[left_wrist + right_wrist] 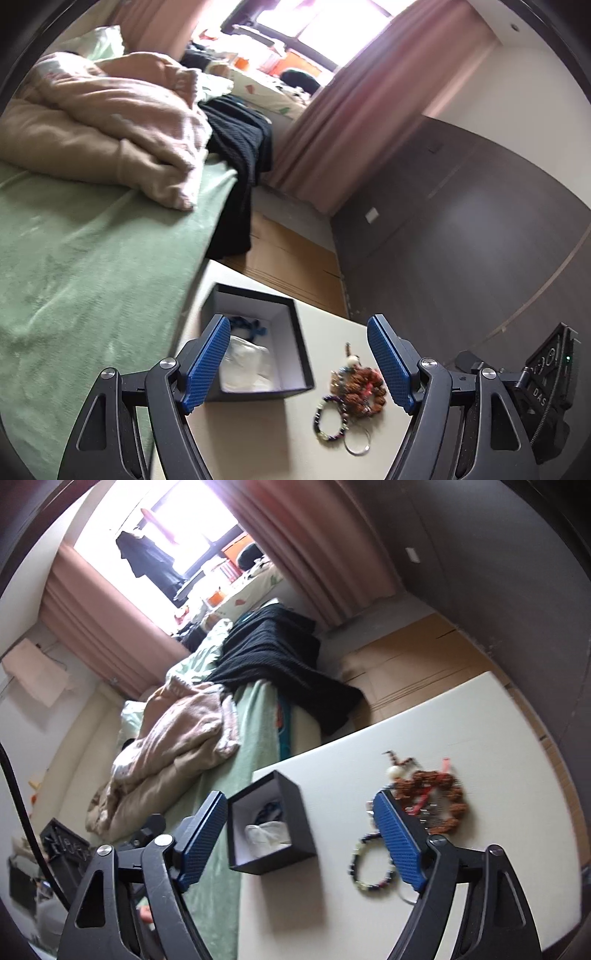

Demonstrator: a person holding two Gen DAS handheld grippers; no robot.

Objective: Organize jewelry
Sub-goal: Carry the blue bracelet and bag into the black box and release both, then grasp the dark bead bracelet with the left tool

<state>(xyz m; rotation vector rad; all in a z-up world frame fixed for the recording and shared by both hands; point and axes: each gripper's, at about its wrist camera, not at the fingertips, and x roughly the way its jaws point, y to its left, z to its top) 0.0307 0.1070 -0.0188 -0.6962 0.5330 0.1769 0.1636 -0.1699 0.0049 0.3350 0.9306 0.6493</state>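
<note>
A black open box (258, 354) with a white lining sits on the white table (258, 435); it holds white paper and something blue. It also shows in the right wrist view (273, 823). Right of it lies a pile of jewelry: a brown bead bracelet (364, 387), a dark bead bracelet (328, 421) and a thin metal ring (356, 445). The right wrist view shows the brown bracelet (439, 797) and the dark bracelet (369, 864). My left gripper (297, 365) is open above the table between box and pile. My right gripper (299, 838) is open and empty above the same spot.
A bed with a green sheet (92, 266), a pink quilt (110, 122) and a black garment (243, 147) borders the table's left side. Cardboard (291, 254) lies on the floor beyond. A dark wardrobe (461, 229) stands right. The other gripper's body (546, 376) is at far right.
</note>
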